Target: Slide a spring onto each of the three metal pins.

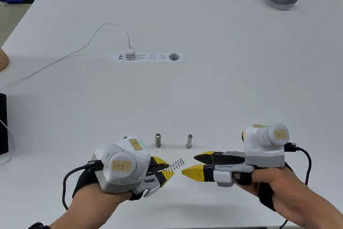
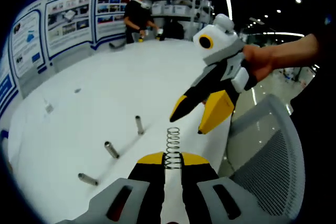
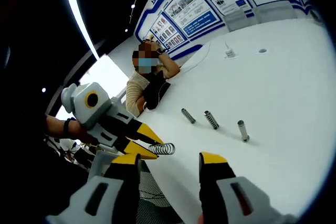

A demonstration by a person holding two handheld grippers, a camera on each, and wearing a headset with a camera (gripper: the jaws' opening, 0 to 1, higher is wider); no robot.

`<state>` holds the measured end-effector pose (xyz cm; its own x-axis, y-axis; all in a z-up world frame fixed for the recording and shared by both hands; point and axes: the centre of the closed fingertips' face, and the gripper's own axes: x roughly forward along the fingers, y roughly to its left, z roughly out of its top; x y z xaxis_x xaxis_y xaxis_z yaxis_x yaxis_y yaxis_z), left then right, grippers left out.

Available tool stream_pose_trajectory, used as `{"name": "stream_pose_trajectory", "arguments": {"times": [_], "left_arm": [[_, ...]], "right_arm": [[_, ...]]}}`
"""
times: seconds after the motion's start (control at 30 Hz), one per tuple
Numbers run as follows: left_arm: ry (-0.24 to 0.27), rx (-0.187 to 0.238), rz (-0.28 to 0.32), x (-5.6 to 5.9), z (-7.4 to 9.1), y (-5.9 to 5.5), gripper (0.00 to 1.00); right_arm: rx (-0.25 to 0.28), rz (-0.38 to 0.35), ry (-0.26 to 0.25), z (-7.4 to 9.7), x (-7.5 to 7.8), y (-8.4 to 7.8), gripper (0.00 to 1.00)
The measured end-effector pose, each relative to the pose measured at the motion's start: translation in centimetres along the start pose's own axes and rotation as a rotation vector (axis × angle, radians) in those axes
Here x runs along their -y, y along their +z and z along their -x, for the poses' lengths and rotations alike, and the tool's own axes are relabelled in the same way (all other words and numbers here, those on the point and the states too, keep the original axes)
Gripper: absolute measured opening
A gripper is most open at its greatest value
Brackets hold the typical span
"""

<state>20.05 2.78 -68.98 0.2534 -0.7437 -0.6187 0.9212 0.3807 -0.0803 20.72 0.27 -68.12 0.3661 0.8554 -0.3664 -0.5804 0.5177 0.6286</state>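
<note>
L gripper (image 1: pixel 167 169) clamped on spring (image 1: pixel 177 163); R gripper (image 1: pixel 189 165) open just beside it.
Head view: both grippers sit low at the near edge of the white table (image 1: pixel 225 79), tips facing each other, w/ the spring sticking out of the L jaws toward the R jaws' gap. Just behind stand the middle pin (image 1: pixel 158 140) and right pin (image 1: pixel 189 141), both upright. The left pin (image 1: pixel 125 138) is mostly hidden by the L gripper body. Power strip (image 1: pixel 149 57) lies farther back. L gripper view: own jaws are pinched on the spring's near end, coil pointing at the R gripper (image 2: pixel 187 124), whose jaws stand apart. The 3 pins sit in a row at frame left, apart from the spring. R gripper view: own jaws are wide apart, w/ the spring (image 3: pixel 164 149) at the L gripper's tips just ahead of the gap, not touching R. Left and middle pins look ribbed, poss. coils; right pin (image 3: pixel 242 130) looks smooth.
</note>
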Motion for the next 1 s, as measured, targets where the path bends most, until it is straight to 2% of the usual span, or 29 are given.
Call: {"name": "stream_pose_trajectory", "arguments": {"times": [0.23, 0.33, 0.63, 0.87, 1.0], "left_arm": [[-0.024, 0.007, -0.033, 0.9, -0.3, 0.8, 0.1], [-0.033, 0.011, -0.048, 1.2, -0.4, 1.2, 0.1], [-0.047, 0.012, -0.061, 1.3, -0.4, 1.3, 0.1], [-0.058, 0.017, -0.067, 1.3, -0.5, 1.6, 0.1], [-0.072, 0.024, -0.072, 1.6, -0.5, 1.8, 0.1]], "right_arm": [[0.008, -0.038, 0.047, -0.4, -0.8, 0.2, 0.3], [0.004, -0.056, 0.067, -0.5, -1.3, 0.2, 0.28], [0.013, -0.076, 0.084, 0.0, -1.5, 0.6, 0.17], [-0.005, -0.048, 0.097, 0.0, -2.1, 1.2, 0.15], [-0.068, 0.033, 0.087, -0.1, -2.2, 0.7, 0.14]]}}
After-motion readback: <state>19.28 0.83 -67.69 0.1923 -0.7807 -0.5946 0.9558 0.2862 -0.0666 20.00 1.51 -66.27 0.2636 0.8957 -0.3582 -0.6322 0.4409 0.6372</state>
